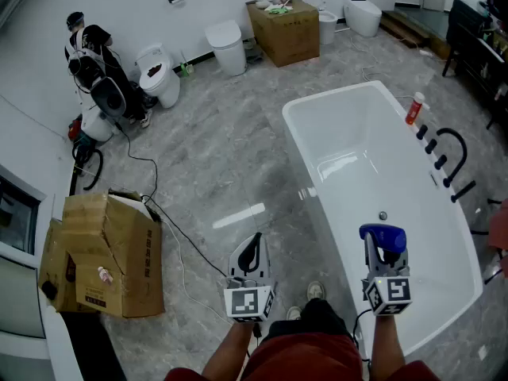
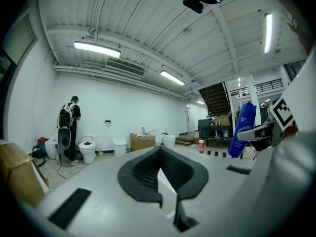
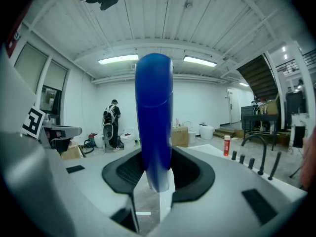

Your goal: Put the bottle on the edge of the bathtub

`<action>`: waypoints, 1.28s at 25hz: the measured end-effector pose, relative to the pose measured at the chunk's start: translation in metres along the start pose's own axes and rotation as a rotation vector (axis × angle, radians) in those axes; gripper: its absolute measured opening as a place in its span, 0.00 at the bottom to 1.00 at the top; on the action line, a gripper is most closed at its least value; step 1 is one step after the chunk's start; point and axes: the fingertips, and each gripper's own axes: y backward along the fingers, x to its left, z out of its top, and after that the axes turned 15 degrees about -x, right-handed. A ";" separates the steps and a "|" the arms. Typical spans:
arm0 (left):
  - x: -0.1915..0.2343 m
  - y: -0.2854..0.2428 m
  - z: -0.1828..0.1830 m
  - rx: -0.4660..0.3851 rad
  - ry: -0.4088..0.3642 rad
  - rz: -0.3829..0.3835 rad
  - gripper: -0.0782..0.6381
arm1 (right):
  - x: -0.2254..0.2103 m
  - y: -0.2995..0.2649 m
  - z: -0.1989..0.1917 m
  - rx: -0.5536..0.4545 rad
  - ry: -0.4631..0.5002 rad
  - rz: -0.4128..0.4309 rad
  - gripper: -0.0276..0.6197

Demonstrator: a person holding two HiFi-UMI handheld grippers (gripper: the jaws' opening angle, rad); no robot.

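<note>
1. The right gripper [image 1: 384, 250] is clenched on the blue bottle [image 1: 382, 236]. In the right gripper view the bottle stands between the two jaws and rises straight up through the middle of the view.
2. In the head view the bottle is in the air over the near end of the white bathtub [image 1: 406, 136], above its inside. It does not touch the rim.
3. The left gripper [image 1: 249, 250] has its jaws closed together and nothing is between them. It hangs over the grey floor, to the left of the bathtub.
4. On the far edge of the bathtub stands a small red bottle [image 1: 414, 108]. Just beside it are black knobs and a curved black faucet [image 1: 450, 152].
5. An open cardboard box [image 1: 107, 254] lies on the floor to the left.
6. Near the far wall a person [image 1: 94, 60] with gear on the back stands beside a toilet [image 1: 161, 75].
</note>
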 end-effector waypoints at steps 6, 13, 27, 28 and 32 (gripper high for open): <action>0.054 -0.049 -0.007 -0.027 -0.022 0.026 0.12 | 0.018 -0.092 -0.005 -0.068 0.047 0.058 0.28; 0.125 -0.177 -0.018 -0.036 -0.039 0.095 0.12 | 0.011 -0.250 0.000 -0.102 0.074 0.107 0.28; 0.150 -0.379 -0.041 -0.072 -0.032 0.038 0.12 | -0.053 -0.427 -0.022 -0.065 0.039 0.093 0.28; 0.154 -0.386 -0.046 -0.063 -0.032 0.039 0.12 | -0.053 -0.434 -0.025 -0.061 0.037 0.090 0.28; 0.170 -0.415 -0.061 -0.045 -0.023 0.040 0.12 | -0.055 -0.466 -0.035 -0.042 0.040 0.086 0.28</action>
